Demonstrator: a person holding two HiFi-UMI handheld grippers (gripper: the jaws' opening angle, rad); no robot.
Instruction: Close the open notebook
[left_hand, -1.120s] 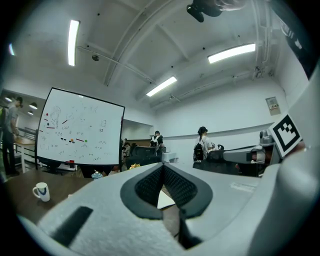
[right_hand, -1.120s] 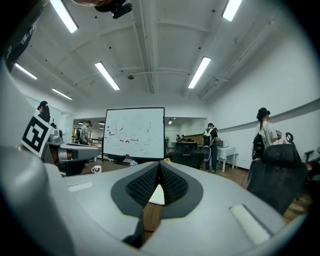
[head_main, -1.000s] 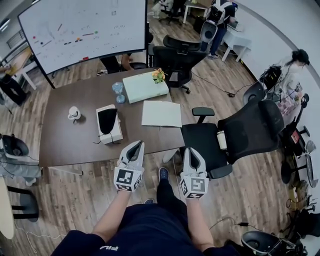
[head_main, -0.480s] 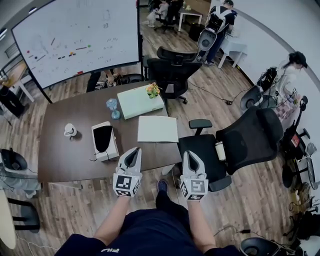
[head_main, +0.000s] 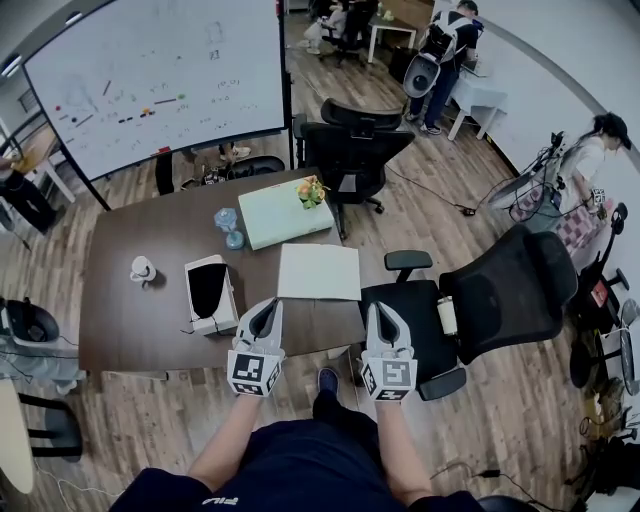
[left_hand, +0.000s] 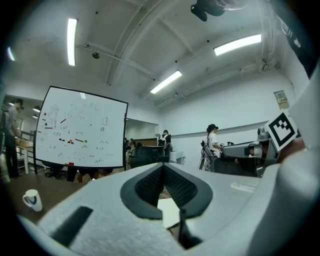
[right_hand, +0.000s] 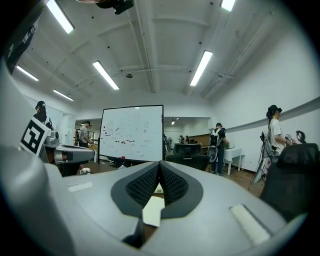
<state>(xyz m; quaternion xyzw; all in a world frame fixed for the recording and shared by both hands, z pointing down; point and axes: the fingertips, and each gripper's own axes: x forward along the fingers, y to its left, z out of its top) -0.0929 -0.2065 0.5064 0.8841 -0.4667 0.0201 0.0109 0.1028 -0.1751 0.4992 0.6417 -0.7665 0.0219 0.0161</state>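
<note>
Out past the left fingertips and well off to their left, a white mug stands on the dark table. Closer in, just ahead and left of those tips, sits a white box with a black face. The left gripper is held low in front of the person's waist, its forearm bare and reaching straight forward, its marker cube turned up. Its tips point at the table's near edge. In the left gripper view its dark pads are pressed together at the tip with nothing caught between them.

The notebook lies flat on the table, white page up, ahead of both grippers and between the two sets of fingertips, touched by neither.

The right gripper hangs level with the left one, its arm parallel and its cube up. Its pads are likewise clenched on nothing. Just right of its fingertips stands a black office chair
</note>
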